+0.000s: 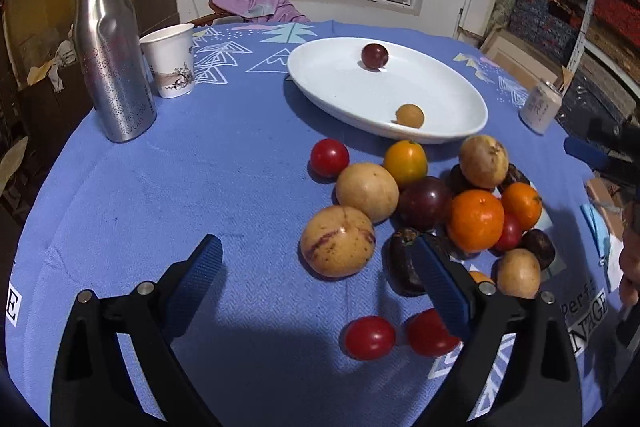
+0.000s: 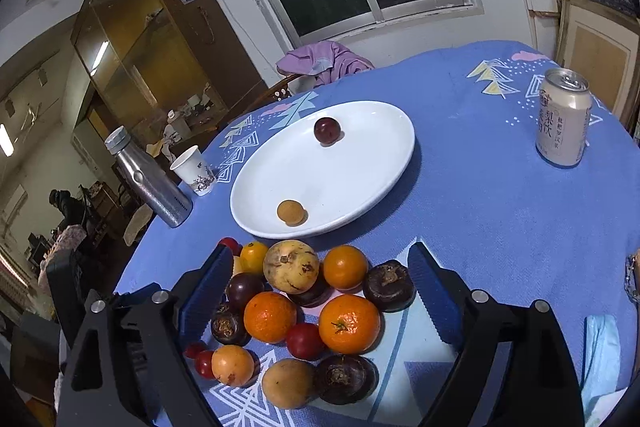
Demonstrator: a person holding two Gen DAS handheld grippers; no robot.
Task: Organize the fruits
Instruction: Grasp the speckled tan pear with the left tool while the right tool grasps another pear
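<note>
A white oval plate [image 1: 452, 95] [image 2: 360, 163] holds a dark red plum [image 1: 374, 55] [image 2: 327, 131] and a small tan fruit [image 1: 409, 115] [image 2: 291, 212]. In front of it lies a pile of fruit: oranges [image 1: 475, 220] [image 2: 349, 323], yellow-brown round fruits [image 1: 338, 241] [image 2: 291, 266], dark purple fruits [image 2: 388, 285] and red tomatoes [image 1: 370, 337]. My left gripper [image 1: 320, 283] is open and empty, low over the cloth left of the pile. My right gripper [image 2: 320, 295] is open and empty, its jaws on either side of the pile.
A steel bottle [image 1: 110, 47] [image 2: 150, 183] and a paper cup [image 1: 170, 61] [image 2: 194, 169] stand at the left. A drink can [image 1: 540, 107] [image 2: 563, 117] stands at the right. The round table has a blue cloth [image 1: 200, 187]. A purple garment [image 1: 256, 5] hangs on a chair behind.
</note>
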